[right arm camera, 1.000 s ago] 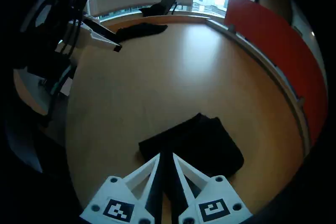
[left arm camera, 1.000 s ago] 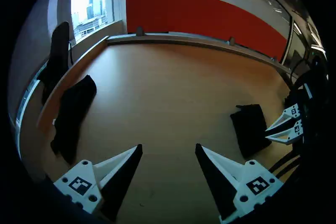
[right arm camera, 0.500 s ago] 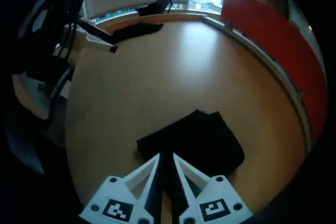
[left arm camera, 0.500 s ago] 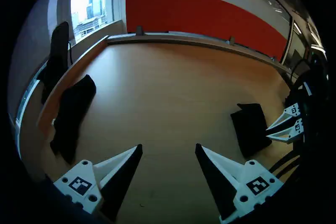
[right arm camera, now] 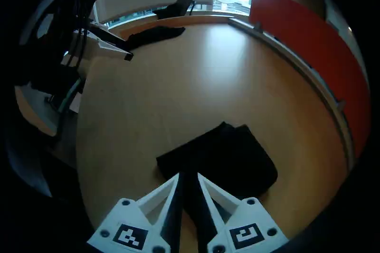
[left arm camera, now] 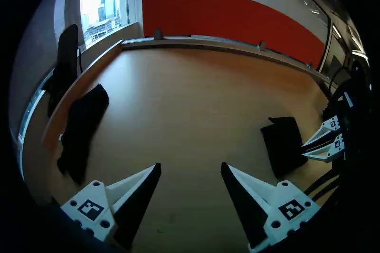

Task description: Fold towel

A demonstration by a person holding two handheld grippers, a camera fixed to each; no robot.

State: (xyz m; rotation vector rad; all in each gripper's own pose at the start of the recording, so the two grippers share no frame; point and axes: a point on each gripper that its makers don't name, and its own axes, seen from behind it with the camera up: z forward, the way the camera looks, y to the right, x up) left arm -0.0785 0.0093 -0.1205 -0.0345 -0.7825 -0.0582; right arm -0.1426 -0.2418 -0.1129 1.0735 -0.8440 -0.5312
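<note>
A folded black towel [right arm camera: 228,158] lies on the wooden table [right arm camera: 190,82], near its right edge in the left gripper view [left arm camera: 282,144]. My right gripper [right arm camera: 188,179] is shut on the towel's near edge, with dark cloth in the narrow slit between its fingers. From the left gripper view it reaches in from the right [left arm camera: 304,151], tips at the towel's edge. My left gripper [left arm camera: 190,170] hangs open over bare table with nothing between its fingers. In the right gripper view it shows at the far left [right arm camera: 128,56].
A second dark cloth [left arm camera: 83,125] lies crumpled along the table's left rim, also seen far off [right arm camera: 152,34]. A black office chair [left arm camera: 64,63] stands behind that rim. A red partition [left arm camera: 228,15] runs along the far edge. Cables hang by the right gripper.
The right gripper has shifted a little with the towel's edge still between its fingers. The left gripper has stayed put and open.
</note>
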